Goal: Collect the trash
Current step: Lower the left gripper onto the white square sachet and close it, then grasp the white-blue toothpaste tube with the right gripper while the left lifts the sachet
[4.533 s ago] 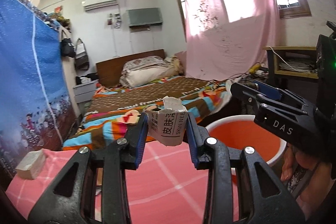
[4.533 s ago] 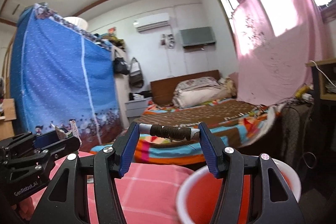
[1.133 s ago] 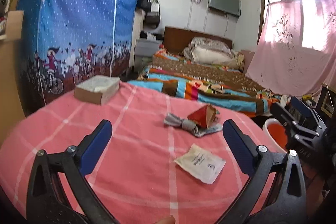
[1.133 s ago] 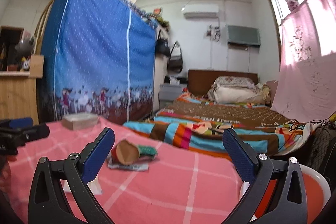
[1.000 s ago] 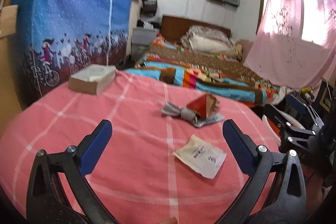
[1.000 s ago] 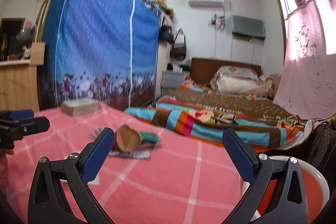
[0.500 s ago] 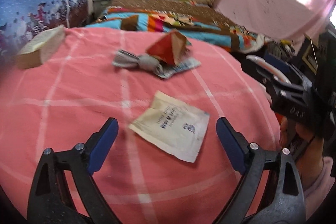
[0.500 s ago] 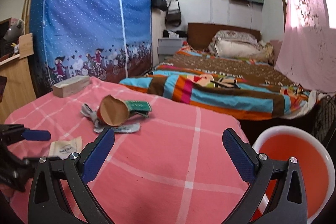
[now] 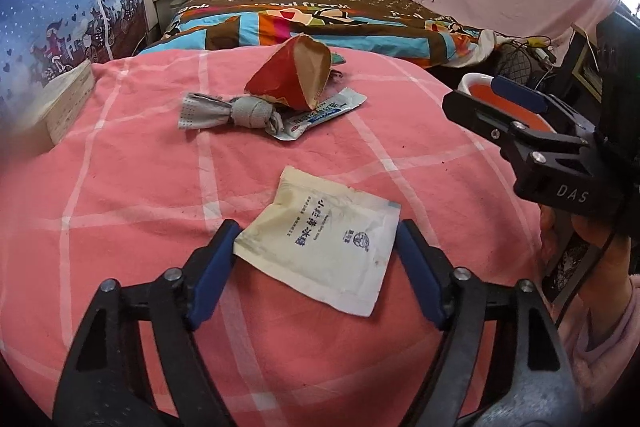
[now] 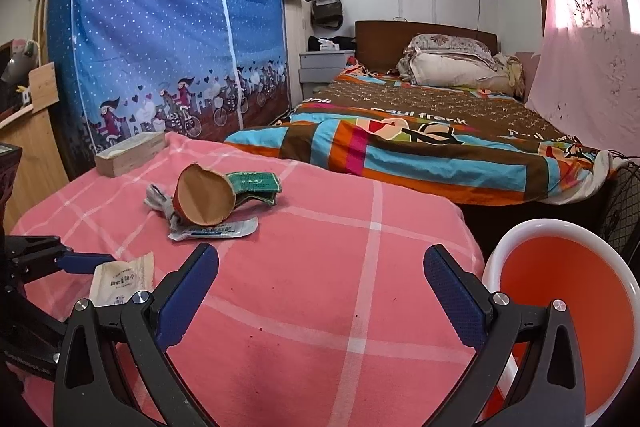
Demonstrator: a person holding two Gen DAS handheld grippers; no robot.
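Straddling the flat cream sachet (image 9: 320, 239) with its blue pads parted just wider than the packet, the left claw (image 9: 316, 267) holds nothing yet; I judge the pads should press down into the soft pink checked cloth of the desk (image 9: 140, 167) and squeeze inward so the thin, limp foil buckles up into a ridge they can pinch. The right claw (image 10: 320, 291) hangs wide apart and empty near the white-rimmed orange bin (image 10: 568, 311). Farther back lie a stiff red paper cone (image 9: 294, 77), a knotted grey rag (image 9: 228, 111) and a glossy blue-printed wrapper (image 9: 324, 113), clustered and touching.
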